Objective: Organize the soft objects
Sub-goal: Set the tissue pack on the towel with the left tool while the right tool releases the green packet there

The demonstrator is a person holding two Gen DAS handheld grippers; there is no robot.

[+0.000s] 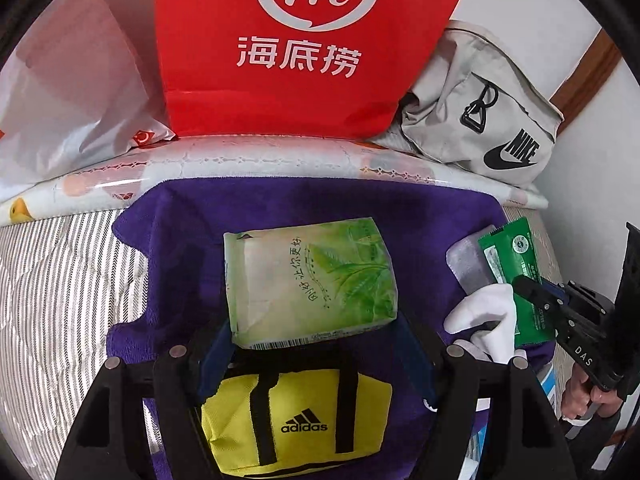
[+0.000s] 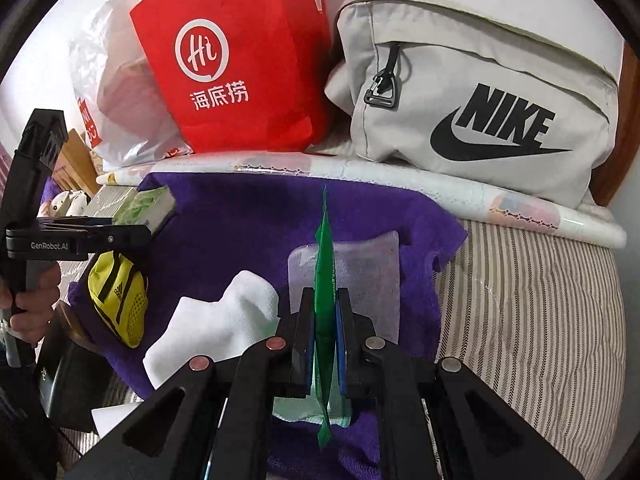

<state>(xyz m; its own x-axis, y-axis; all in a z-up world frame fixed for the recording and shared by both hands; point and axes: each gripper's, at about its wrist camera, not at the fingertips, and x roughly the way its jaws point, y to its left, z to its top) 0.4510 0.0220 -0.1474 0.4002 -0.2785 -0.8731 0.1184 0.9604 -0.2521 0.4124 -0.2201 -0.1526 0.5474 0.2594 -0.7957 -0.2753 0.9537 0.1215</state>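
A green-and-white tissue pack (image 1: 312,280) sits between the fingers of my left gripper (image 1: 316,340), which is shut on its near end above a purple towel (image 1: 192,240). Under it lies a yellow adidas pouch (image 1: 296,420). My right gripper (image 2: 324,312) is shut on a thin green sachet (image 2: 325,264), held edge-on over a clear flat packet (image 2: 368,264). Beside it lies a white sock (image 2: 216,332). In the left wrist view the right gripper (image 1: 524,284) and the green sachet (image 1: 516,256) show at the right. The left gripper (image 2: 132,228) and the tissue pack (image 2: 154,206) are at the left of the right wrist view.
A red paper bag (image 1: 280,60), a grey Nike bag (image 2: 480,112) and a white plastic bag (image 1: 72,92) stand along the back on a patterned roll (image 1: 260,156). Striped bedding (image 2: 528,320) surrounds the towel. A hand (image 2: 36,304) holds the left gripper's handle.
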